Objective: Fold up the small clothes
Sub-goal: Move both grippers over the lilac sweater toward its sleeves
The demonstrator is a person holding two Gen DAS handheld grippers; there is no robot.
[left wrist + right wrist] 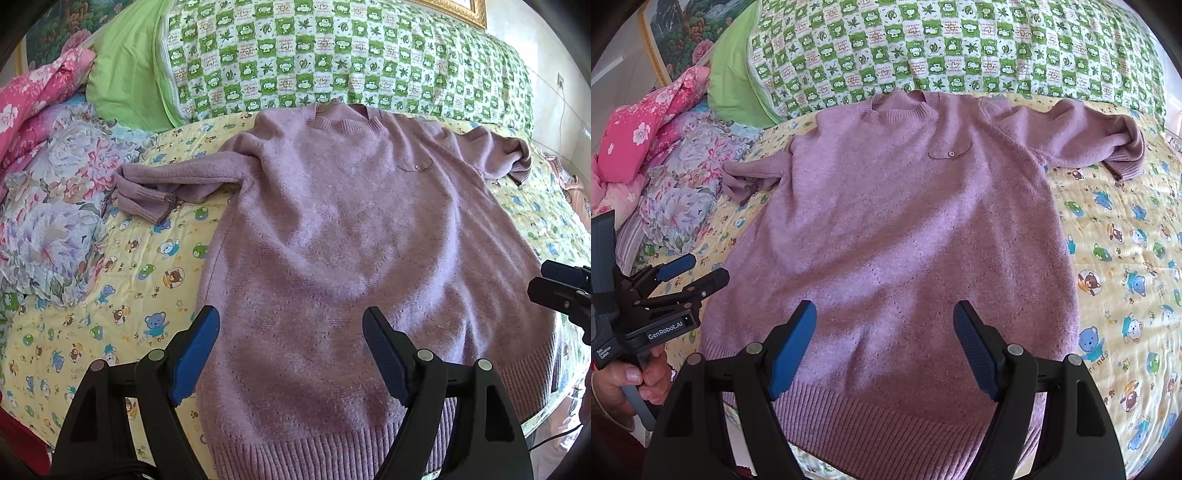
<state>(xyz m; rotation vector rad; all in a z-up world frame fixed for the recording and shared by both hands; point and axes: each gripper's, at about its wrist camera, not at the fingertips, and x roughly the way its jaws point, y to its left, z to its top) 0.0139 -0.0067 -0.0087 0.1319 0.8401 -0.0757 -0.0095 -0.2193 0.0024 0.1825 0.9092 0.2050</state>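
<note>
Left wrist, sweater point(332, 240) flat, bedsheet point(122, 273)

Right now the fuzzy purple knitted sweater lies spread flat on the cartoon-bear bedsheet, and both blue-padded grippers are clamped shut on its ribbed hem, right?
Not quite. The fuzzy purple knitted sweater does lie spread on the cartoon-bear bedsheet, but the left gripper and right gripper are open, holding nothing; both wrist views show this.

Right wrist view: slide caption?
Open right gripper above the hem of a mauve knitted sweater spread flat on a cartoon-bear quilt.
</note>
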